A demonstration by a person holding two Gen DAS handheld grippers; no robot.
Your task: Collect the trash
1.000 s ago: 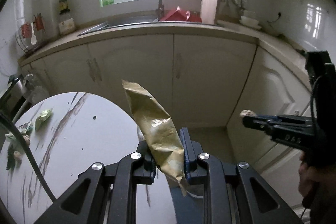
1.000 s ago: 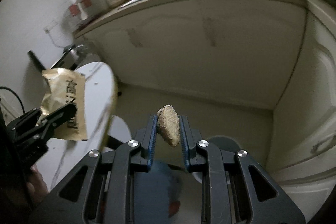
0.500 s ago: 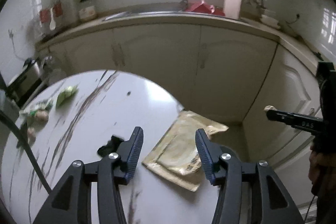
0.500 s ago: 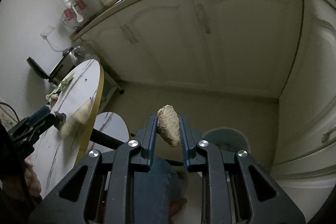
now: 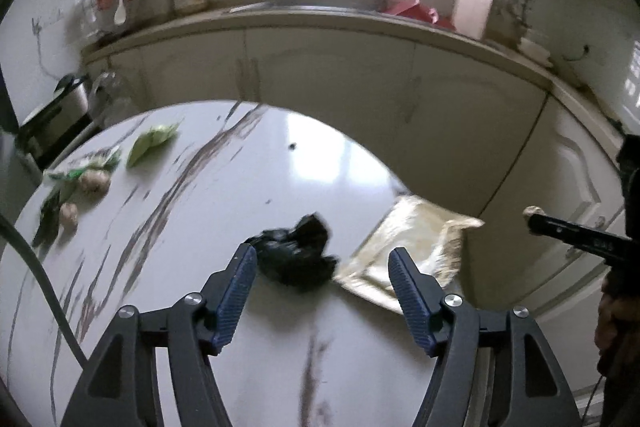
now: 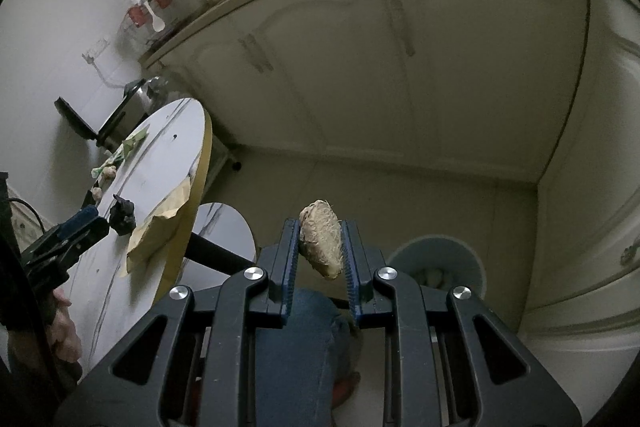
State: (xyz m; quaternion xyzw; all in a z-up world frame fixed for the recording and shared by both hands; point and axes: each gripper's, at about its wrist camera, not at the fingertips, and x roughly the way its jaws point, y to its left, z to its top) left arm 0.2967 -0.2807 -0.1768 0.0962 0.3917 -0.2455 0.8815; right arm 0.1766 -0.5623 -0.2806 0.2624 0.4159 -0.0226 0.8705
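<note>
My left gripper point(image 5: 322, 263) is open and empty above the round marble table point(image 5: 224, 187). A crumpled black scrap point(image 5: 296, 257) lies just ahead between its fingers. A gold foil bag point(image 5: 408, 251) lies flat at the table's right edge, partly overhanging. My right gripper point(image 6: 320, 243) is shut on a brown fibrous lump point(image 6: 322, 243), held off the table above the floor. A pale round bin point(image 6: 438, 267) stands on the floor just right of it. The right gripper also shows in the left wrist view point(image 5: 534, 217).
Green wrappers point(image 5: 150, 143) and garlic-like bulbs point(image 5: 94, 181) lie at the table's far left. Cream kitchen cabinets point(image 5: 340, 87) stand behind, with a sink counter. A rice cooker point(image 5: 52, 119) sits at left. A small round stool point(image 6: 222, 227) stands under the table edge.
My left gripper opened and let go of the gold bag, which now lies on the table edge. The gripper swung left toward the black scrap. My right gripper still holds the lump.
</note>
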